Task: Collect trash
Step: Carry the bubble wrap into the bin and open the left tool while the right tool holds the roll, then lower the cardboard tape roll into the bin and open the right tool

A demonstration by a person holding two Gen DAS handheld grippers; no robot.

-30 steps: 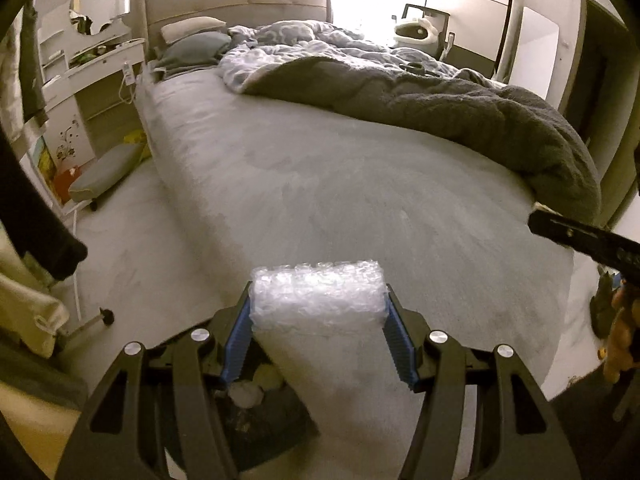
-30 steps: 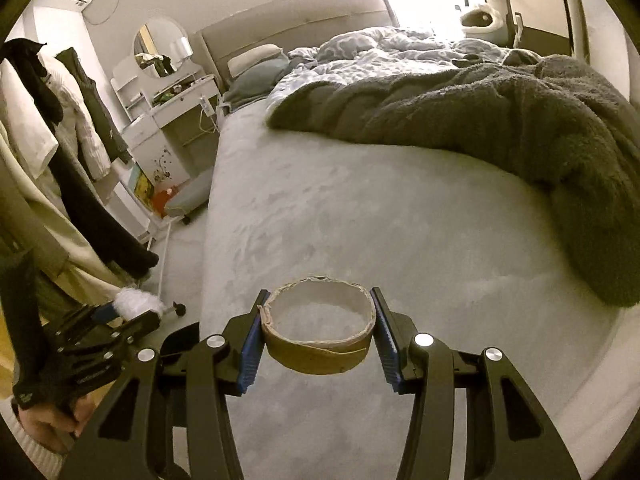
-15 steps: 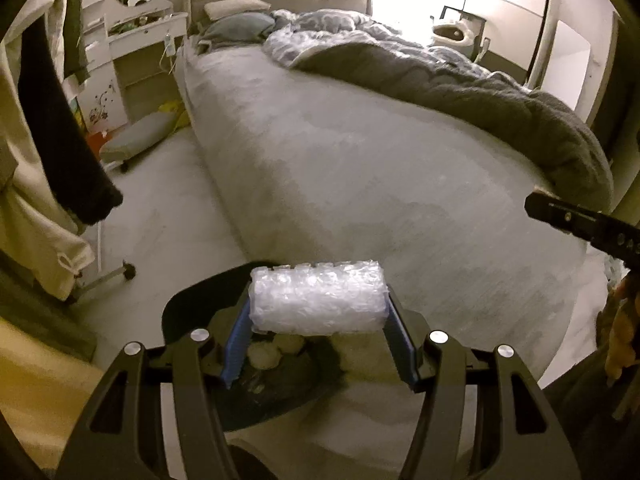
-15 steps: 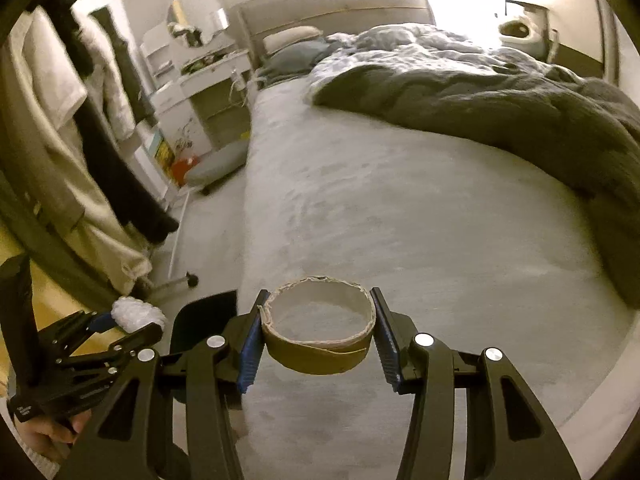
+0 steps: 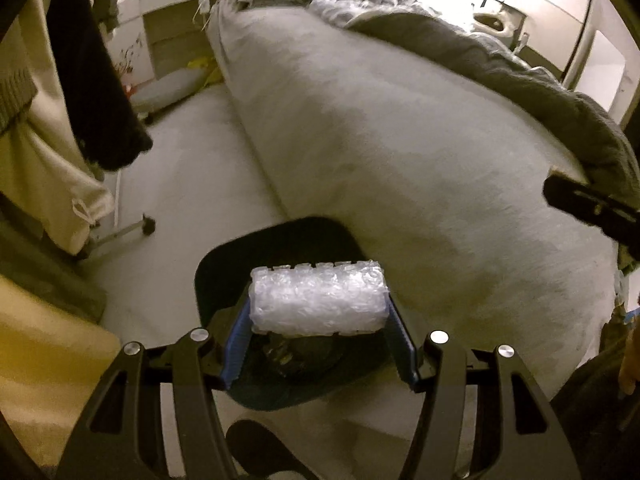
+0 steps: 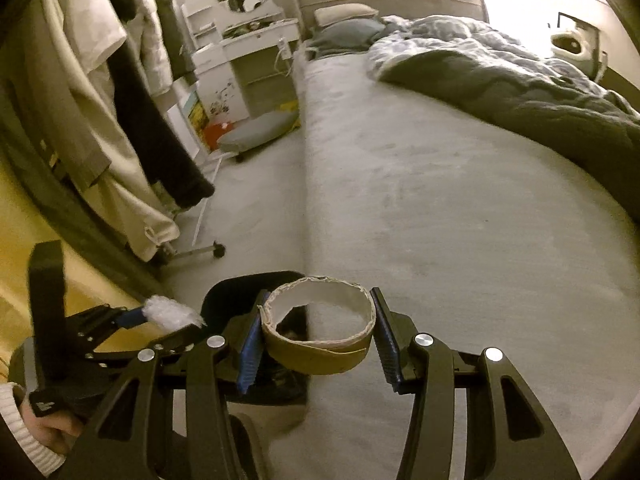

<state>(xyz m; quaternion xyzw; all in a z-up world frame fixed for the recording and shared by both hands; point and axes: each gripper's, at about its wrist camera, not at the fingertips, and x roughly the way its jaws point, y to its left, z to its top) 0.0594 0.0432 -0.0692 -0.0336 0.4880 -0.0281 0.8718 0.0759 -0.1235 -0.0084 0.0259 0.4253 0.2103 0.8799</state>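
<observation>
My left gripper (image 5: 320,308) is shut on a roll of bubble wrap (image 5: 318,300) and holds it right over the open black trash bin (image 5: 280,248) on the floor by the bed. Crumpled trash lies in the bin. My right gripper (image 6: 316,328) is shut on a brown cardboard tape ring (image 6: 318,336), held over the bed's edge just right of the bin (image 6: 236,296). The left gripper with its bubble wrap (image 6: 172,314) shows at lower left in the right wrist view. The right gripper's tip (image 5: 588,204) shows at the right edge of the left wrist view.
The grey bed (image 6: 440,200) fills the right, with a dark blanket (image 6: 540,92) heaped at its far side. A clothes rack with hanging coats (image 6: 120,120) stands left on wheels. A white dresser (image 6: 240,64) and a low grey stool (image 6: 256,132) stand beyond.
Both grippers have swung left and down from over the bed toward the floor. The black bin has come fully under the left gripper's bubble wrap. Both grips are unchanged.
</observation>
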